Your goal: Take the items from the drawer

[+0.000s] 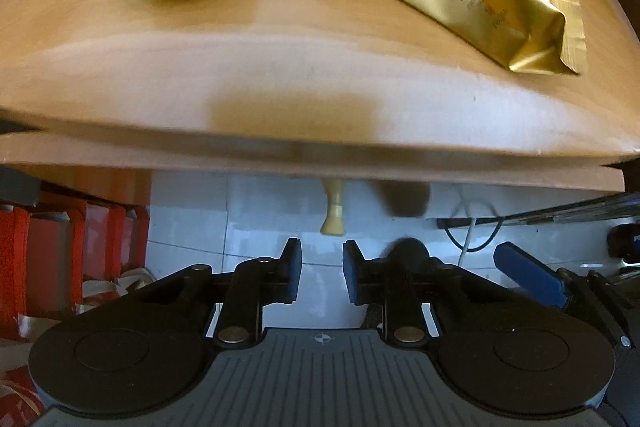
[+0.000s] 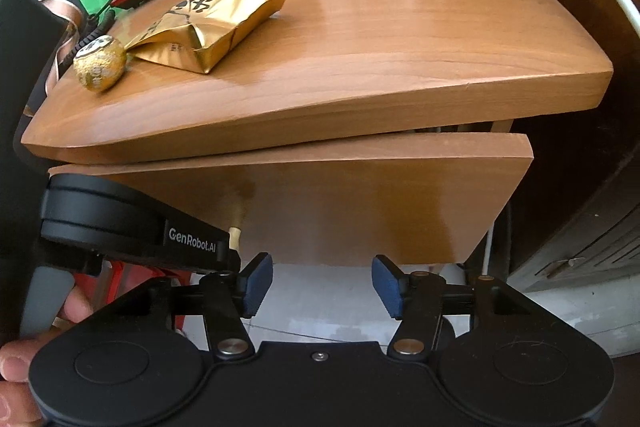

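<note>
Your left gripper (image 1: pixel 318 273) hangs empty just short of the drawer's brass knob (image 1: pixel 333 215), jaws slightly parted. Your right gripper (image 2: pixel 322 285) is spread wider, empty, below the drawer front (image 2: pixel 360 203), which stands slightly ajar under the tabletop (image 2: pixel 360 39). A gold pouch (image 2: pixel 208 27) and foil ball (image 2: pixel 98 63) lie on top. The knob looks small, hard and slick; pinch its neck squarely

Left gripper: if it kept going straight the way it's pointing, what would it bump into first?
Probably the drawer knob, just ahead of the left gripper, whose open jaws hold nothing. Depth is hard to judge, so it might pass beside it.
</note>
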`<state>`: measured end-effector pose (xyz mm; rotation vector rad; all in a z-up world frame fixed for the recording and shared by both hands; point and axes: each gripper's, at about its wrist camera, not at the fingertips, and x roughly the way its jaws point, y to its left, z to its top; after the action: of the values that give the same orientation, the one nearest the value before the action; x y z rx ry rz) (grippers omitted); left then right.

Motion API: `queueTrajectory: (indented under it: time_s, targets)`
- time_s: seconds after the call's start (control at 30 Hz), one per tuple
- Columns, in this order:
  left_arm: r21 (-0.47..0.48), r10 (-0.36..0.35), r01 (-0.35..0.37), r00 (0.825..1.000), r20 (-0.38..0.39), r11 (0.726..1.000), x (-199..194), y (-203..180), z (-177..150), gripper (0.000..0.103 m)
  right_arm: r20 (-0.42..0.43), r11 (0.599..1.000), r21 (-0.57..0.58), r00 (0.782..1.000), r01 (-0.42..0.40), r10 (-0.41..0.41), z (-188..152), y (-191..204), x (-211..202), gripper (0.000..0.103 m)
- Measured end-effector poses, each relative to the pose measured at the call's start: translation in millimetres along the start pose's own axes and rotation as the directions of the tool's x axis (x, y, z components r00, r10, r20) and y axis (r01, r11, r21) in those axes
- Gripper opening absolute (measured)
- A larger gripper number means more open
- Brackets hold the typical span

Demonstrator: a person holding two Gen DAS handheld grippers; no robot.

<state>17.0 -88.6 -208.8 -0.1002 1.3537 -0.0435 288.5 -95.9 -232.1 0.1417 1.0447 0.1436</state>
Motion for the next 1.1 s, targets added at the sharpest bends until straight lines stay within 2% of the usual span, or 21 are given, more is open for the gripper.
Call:
queueTrajectory:
  time_s: [0.07,0.2,0.23,0.27,0.3,0.33,0.4,0.5,0.6,0.7,0.9,1.1]
  targets:
    - [-0.001,-0.001,0.001,1.000,0.000,1.000,9,11,29,0.024,0.000,1.000,-0.002,1.000,0.003,-0.003,2,8,7,0.056]
    - [-0.004,0.002,-0.002,1.000,0.003,1.000,17,10,40,0.025,-0.003,1.000,-0.006,1.000,0.004,-0.004,10,28,13,0.057]
    - [-0.004,0.001,-0.001,1.000,0.003,1.000,14,19,60,0.025,-0.005,1.000,-0.011,1.000,0.005,-0.005,11,33,16,0.057]
    - [-0.004,0.001,-0.001,1.000,0.003,1.000,9,34,98,0.025,-0.006,1.000,-0.013,1.000,0.006,-0.006,13,38,20,0.057]
    - [-0.004,0.001,-0.001,1.000,0.004,1.000,6,42,113,0.025,-0.006,1.000,-0.016,1.000,0.007,-0.007,16,44,24,0.057]
    - [-0.004,0.001,-0.001,1.000,0.006,1.000,4,45,108,0.025,-0.006,1.000,-0.018,1.000,0.007,-0.007,17,48,27,0.057]
    - [-0.005,0.002,-0.002,1.000,0.009,1.000,-28,23,109,0.025,-0.008,1.000,-0.022,1.000,0.007,-0.007,20,58,33,0.057]
    - [-0.004,0.007,-0.007,1.000,0.021,1.000,-15,38,108,0.025,-0.011,1.000,-0.029,1.000,0.009,-0.009,25,81,35,0.057]
    - [0.001,0.010,-0.010,0.999,0.032,1.000,-4,36,118,0.025,-0.010,0.999,-0.038,1.000,0.014,-0.014,28,99,44,0.057]
    - [0.004,0.010,-0.010,0.999,0.041,1.000,5,48,141,0.025,-0.010,0.999,-0.041,1.000,0.018,-0.018,29,110,53,0.057]
    - [0.009,0.025,-0.026,0.998,0.065,1.000,-15,58,131,0.025,-0.006,0.998,-0.062,1.000,0.029,-0.030,46,140,55,0.058]
    - [0.012,0.046,-0.047,0.994,0.094,0.999,-26,73,117,0.026,-0.012,0.997,-0.067,0.999,0.042,-0.043,45,149,50,0.058]
